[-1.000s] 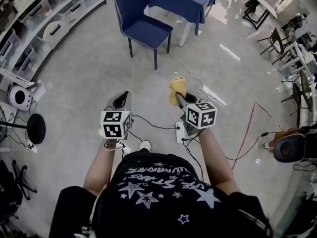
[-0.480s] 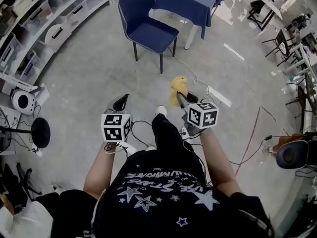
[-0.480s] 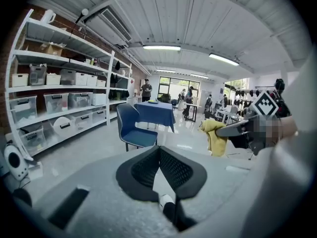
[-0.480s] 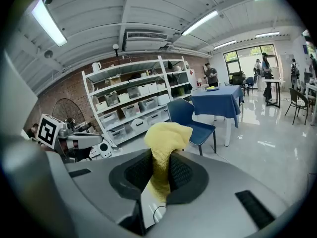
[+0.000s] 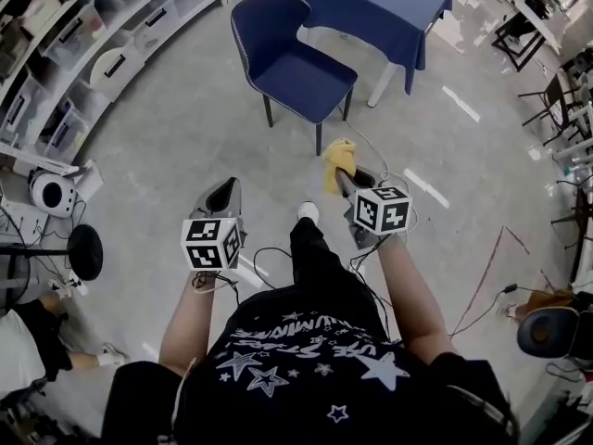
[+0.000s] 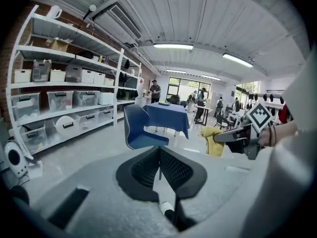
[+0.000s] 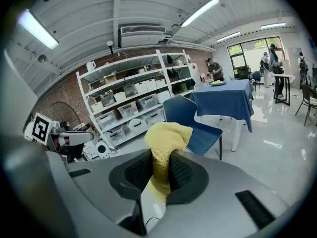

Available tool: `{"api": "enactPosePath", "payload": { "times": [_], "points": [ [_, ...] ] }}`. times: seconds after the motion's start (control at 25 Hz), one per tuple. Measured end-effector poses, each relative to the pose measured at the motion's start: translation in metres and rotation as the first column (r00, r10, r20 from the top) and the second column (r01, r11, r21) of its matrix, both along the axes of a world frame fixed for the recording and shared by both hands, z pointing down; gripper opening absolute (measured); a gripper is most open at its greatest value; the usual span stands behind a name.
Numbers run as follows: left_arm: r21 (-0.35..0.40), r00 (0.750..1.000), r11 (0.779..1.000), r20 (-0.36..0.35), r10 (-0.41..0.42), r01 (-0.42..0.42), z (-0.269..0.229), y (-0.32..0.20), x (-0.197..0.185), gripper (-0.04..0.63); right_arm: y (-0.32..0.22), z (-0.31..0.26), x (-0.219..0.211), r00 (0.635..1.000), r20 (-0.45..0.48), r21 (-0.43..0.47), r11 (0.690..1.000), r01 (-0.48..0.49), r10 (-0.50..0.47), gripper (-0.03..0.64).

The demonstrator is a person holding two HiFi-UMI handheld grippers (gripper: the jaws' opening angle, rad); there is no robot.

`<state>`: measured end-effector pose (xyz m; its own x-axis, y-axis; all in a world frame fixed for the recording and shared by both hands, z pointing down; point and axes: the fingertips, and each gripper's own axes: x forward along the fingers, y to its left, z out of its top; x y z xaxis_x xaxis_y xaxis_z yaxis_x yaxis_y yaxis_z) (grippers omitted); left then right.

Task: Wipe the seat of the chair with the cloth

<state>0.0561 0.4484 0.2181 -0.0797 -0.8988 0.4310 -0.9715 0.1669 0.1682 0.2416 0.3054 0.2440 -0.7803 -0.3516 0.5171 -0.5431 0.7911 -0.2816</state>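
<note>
A dark blue chair (image 5: 295,56) on black legs stands ahead of me, its seat (image 7: 204,137) bare; it also shows as the chair (image 6: 140,134) in the left gripper view. My right gripper (image 5: 341,171) is shut on a yellow cloth (image 5: 335,162), which bunches above its jaws as the cloth (image 7: 165,150) in the right gripper view. The cloth hangs a short way in front of the chair's near edge, in the air. My left gripper (image 5: 222,193) is held lower left of the chair, shut with nothing between its jaws.
A table with a blue cover (image 5: 378,9) stands right behind the chair. White shelves with storage bins (image 5: 88,40) curve along the left. Cables (image 5: 274,253) trail over the grey floor near my feet. Black chairs (image 5: 567,109) stand at the far right.
I have stepped forward: the chair and table now lie closer and more central in the head view. Both grippers kept their pose, the cloth still held in the right one.
</note>
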Motion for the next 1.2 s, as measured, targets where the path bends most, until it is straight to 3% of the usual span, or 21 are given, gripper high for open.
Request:
{"api": "enactPosePath", "payload": {
  "times": [0.32,0.52,1.0,1.2],
  "points": [
    [-0.041,0.998,0.997,0.009,-0.064,0.064,0.013,-0.141,-0.049,0.020,-0.150,0.030,-0.043,0.999,-0.031,-0.069,0.997,0.025,-0.027,0.066],
    [-0.074,0.998,0.995,-0.001,-0.065,0.065,0.025,-0.210,-0.069,0.020,-0.217,0.045,-0.059,0.999,-0.039,-0.099,0.995,0.012,-0.016,0.066],
    [-0.104,1.000,0.994,0.002,0.021,-0.020,0.029,-0.299,-0.092,0.020,-0.267,0.061,-0.066,0.998,-0.041,-0.157,0.986,-0.063,0.057,0.066],
    [-0.116,0.992,0.986,-0.012,0.123,-0.124,0.044,-0.347,-0.107,0.020,-0.285,0.069,-0.066,0.986,-0.057,-0.168,0.972,-0.166,0.159,0.066]
  ]
}}
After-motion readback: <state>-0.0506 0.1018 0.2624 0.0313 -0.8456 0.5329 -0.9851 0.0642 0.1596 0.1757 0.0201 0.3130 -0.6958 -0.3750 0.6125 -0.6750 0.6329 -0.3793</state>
